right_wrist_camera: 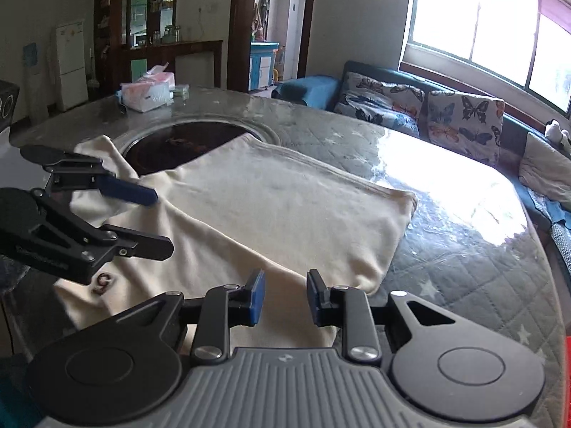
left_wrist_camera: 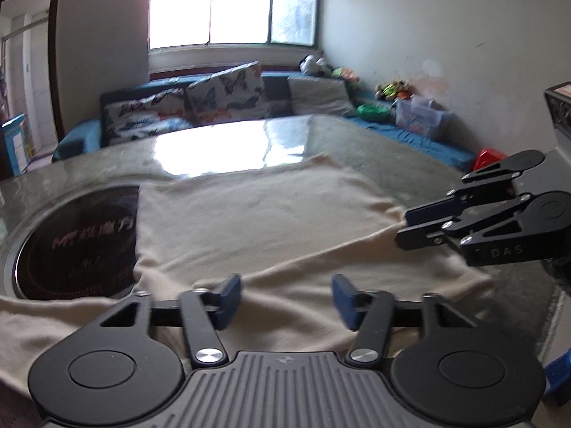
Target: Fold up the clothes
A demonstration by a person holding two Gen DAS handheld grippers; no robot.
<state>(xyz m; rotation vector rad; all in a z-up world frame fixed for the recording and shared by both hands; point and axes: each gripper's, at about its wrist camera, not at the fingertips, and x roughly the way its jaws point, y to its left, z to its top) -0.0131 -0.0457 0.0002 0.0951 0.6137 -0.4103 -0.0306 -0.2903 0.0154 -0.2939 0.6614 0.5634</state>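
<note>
A cream garment (left_wrist_camera: 257, 221) lies spread on the table, partly folded; it also shows in the right wrist view (right_wrist_camera: 285, 214), with a small red mark near its near left edge. My left gripper (left_wrist_camera: 285, 299) is open and empty, just above the garment's near edge; it also shows at the left of the right wrist view (right_wrist_camera: 160, 217). My right gripper (right_wrist_camera: 282, 297) is open with a narrower gap, over the garment's near edge, holding nothing. It shows from the side in the left wrist view (left_wrist_camera: 401, 228), at the garment's right edge.
The grey quilted table (right_wrist_camera: 464, 267) has a glossy cover and a round dark inset cooktop (left_wrist_camera: 78, 242) partly under the garment. A tissue pack (right_wrist_camera: 146, 92) sits at the far side. A sofa with butterfly cushions (left_wrist_camera: 228, 96) stands beyond the table under the window.
</note>
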